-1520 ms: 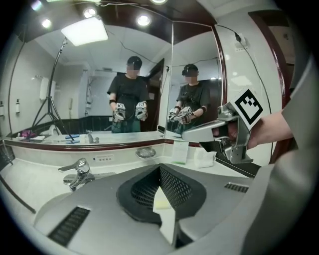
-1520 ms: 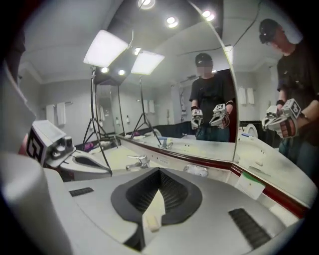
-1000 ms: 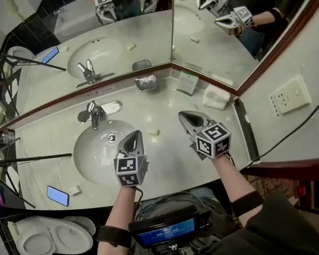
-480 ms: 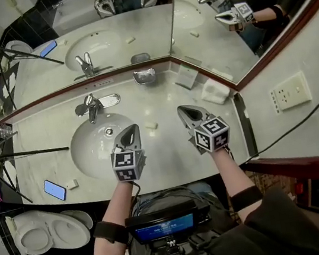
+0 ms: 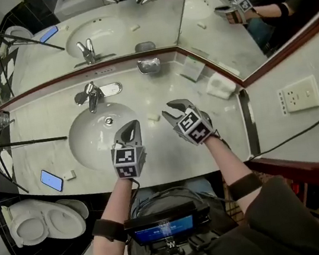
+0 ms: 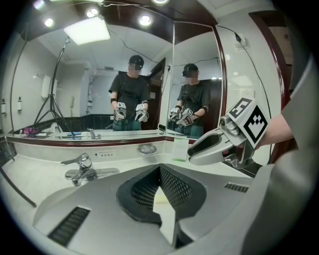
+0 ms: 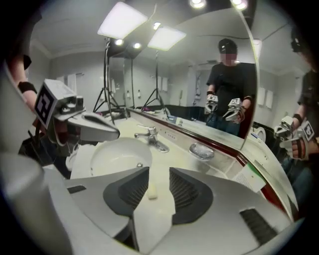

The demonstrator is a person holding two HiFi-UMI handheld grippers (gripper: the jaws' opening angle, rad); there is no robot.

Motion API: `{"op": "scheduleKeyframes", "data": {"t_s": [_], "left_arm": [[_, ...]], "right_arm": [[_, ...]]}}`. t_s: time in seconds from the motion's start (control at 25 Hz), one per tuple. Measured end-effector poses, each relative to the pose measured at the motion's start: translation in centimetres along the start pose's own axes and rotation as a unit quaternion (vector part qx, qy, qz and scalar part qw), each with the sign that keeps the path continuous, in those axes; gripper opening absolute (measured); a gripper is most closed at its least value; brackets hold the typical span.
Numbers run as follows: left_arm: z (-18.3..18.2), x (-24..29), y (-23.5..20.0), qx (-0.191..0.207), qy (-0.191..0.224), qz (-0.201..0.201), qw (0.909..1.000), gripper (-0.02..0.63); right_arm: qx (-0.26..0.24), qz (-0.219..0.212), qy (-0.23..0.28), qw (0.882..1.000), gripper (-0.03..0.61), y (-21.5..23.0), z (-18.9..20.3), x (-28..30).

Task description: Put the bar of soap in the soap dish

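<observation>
Nearest the person's chest, a small lit screen (image 5: 164, 231) sits below both forearms. Just beyond it, over the front edge of the pale marble surface (image 5: 46, 133), the left gripper (image 5: 130, 132) hovers above the near rim of the basin (image 5: 93, 141), its jaws pressed together with nothing between them. To its right, the right gripper (image 5: 172, 111) tilts downward and its jaws are opening; the right gripper view shows the bar of soap (image 5: 153, 117) framed in the gap between them, lying flat on the surface beyond the pads and not pinched (it is a small cream block, just right of the basin). Off to the left, a blue phone (image 5: 52, 180) lies near the surface's front edge. Farther back, the chrome faucet (image 5: 90, 97) stands behind the basin. At the back edge, against the mirror (image 5: 125, 21), sits the soap dish (image 5: 150, 65), well apart from the soap, with a folded white towel (image 5: 221, 87) in the corner to its right. The mirror reflects the person holding both grippers.
</observation>
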State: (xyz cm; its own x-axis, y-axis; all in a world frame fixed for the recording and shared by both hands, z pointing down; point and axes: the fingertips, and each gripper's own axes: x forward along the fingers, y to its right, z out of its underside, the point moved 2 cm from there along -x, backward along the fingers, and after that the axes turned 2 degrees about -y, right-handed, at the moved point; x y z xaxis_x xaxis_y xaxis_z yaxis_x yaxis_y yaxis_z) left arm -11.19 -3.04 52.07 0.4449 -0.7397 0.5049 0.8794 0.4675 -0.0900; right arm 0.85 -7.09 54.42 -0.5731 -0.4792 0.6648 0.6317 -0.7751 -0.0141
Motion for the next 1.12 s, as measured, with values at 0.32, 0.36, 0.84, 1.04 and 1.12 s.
{"op": "scheduleKeyframes", "data": {"t_s": [0.32, 0.36, 0.84, 1.04, 1.12], "left_arm": [[1.8, 0.1, -1.2, -0.009, -0.006, -0.009, 0.9999, 0.003], [2.0, 0.1, -1.4, -0.009, -0.006, -0.011, 0.9999, 0.002], [3.7, -1.1, -3.6, -0.028, -0.009, -0.032, 0.999, 0.003], [4.0, -1.7, -4.3, -0.031, -0.008, -0.04, 0.9987, 0.002], [3.9, -1.8, -4.5, -0.031, -0.007, -0.042, 0.9986, 0.002]], "right_arm": [[-0.149, -0.078, -0.178, 0.97, 0.238, -3.1, 4.8, 9.1], [-0.161, -0.087, -0.198, 0.963, 0.239, -3.4, 5.5, 10.1], [-0.198, -0.114, -0.304, 0.925, 0.222, -4.1, 10.4, 16.3], [-0.178, -0.122, -0.305, 0.927, 0.152, -4.5, 11.0, 16.6], [-0.168, -0.122, -0.302, 0.93, 0.15, -4.5, 10.8, 16.6]]}}
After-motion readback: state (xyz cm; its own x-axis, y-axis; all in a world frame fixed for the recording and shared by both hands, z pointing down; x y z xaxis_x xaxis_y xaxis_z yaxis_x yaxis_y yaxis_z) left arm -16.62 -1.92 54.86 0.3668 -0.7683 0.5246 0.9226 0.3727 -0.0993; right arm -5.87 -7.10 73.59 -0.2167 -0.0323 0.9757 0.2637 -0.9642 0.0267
